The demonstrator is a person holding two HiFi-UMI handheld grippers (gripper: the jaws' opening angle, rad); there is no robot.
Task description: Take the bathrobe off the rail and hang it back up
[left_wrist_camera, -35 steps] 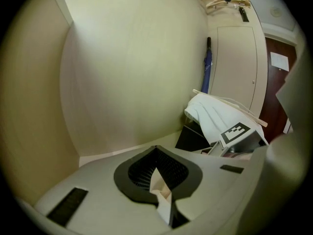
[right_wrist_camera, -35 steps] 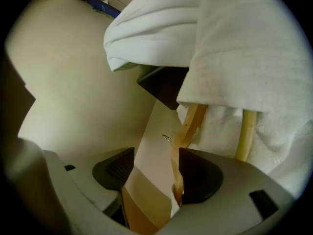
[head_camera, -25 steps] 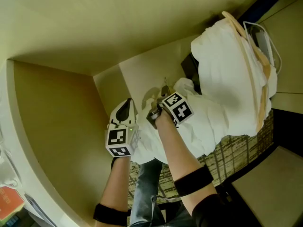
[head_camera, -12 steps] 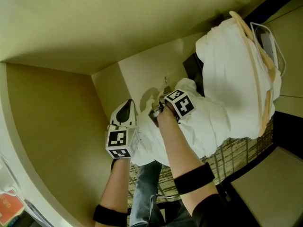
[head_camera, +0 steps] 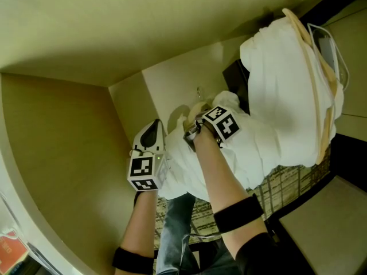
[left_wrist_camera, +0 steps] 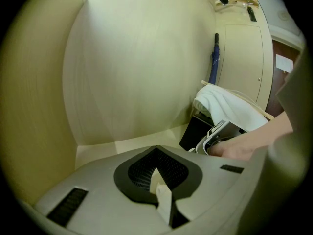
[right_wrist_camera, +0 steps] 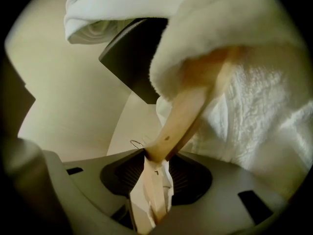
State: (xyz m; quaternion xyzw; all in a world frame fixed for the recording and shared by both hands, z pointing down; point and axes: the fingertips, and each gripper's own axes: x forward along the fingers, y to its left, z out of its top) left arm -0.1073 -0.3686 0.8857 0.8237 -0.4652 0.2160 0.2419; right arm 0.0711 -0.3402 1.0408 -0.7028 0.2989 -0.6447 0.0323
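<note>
Right tongs [head_camera: 192, 129] have just been closing and sit narrow on the hanger [right_wrist_camera: 186, 111]. The pads are on the wood at its neck, right by the hook [head_camera: 199, 91], with a scrap of white cloth caught in too. That makes sense: the wood is the only rigid part, and a grip close to the hook gives control of where the hook goes. Terry cloth would only slip and sag.

Robe [head_camera: 281, 90] is draped on that hanger. In the right gripper view the hanger arm runs up under the robe's rolled edge. Most of the robe is bunched in a white heap at the right of the wardrobe, against a dark box [head_camera: 234, 76]. The hook stands in free air with nothing through it, so I read the robe as off the rail. No view shows the rail. A wooden bow [head_camera: 312, 79] lies over the far side of the heap, and I can't tell if it belongs to the same hanger.

Left tongs [head_camera: 152, 129] are fully closed with nothing in them. They sit just left of the right tongs, near the robe's low edge, aimed at bare wardrobe wall. I'd call that standby, free to steady the cloth or the hanger's other arm.

Likely next step is to raise the hook to the rail. The risk is that the weight hangs to one side, so the robe could slide off the arm.
</note>
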